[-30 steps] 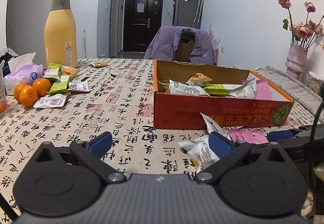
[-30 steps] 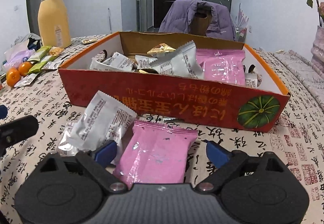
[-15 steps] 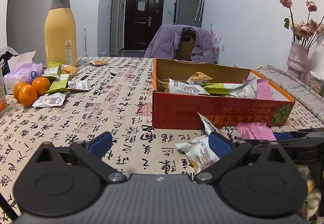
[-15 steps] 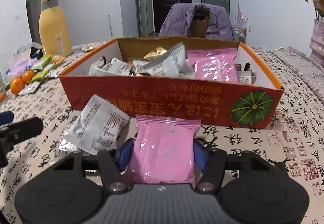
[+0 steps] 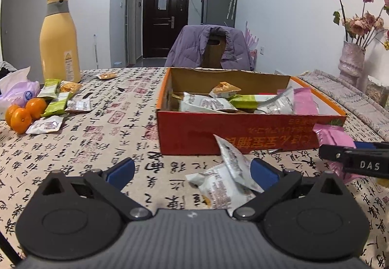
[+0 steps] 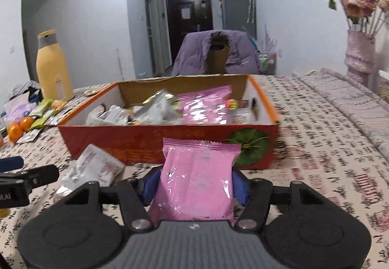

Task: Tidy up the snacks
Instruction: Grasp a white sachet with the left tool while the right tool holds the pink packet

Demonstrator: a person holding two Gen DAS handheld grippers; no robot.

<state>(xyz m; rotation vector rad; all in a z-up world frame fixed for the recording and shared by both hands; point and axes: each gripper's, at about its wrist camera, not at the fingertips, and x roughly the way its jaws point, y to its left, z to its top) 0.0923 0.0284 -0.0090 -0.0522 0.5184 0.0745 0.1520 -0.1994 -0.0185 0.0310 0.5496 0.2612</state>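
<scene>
My right gripper is shut on a pink snack packet, both blue pads pressing its sides, and holds it above the cloth in front of the red cardboard box. The box holds several packets, among them another pink one. My left gripper is open, low over the table. White packets lie on the cloth by its right pad. The right gripper's finger and the pink packet show at the right edge of the left wrist view.
Left on the patterned tablecloth lie green and white packets, mandarins, a tissue pack and a tall yellow flask. A vase of dried roses stands right. A chair with a purple jacket stands behind the box.
The right gripper closed on the pink packet, lifted it off the cloth and carried it right, nearer the box. The left gripper stayed open and shifted slightly.
</scene>
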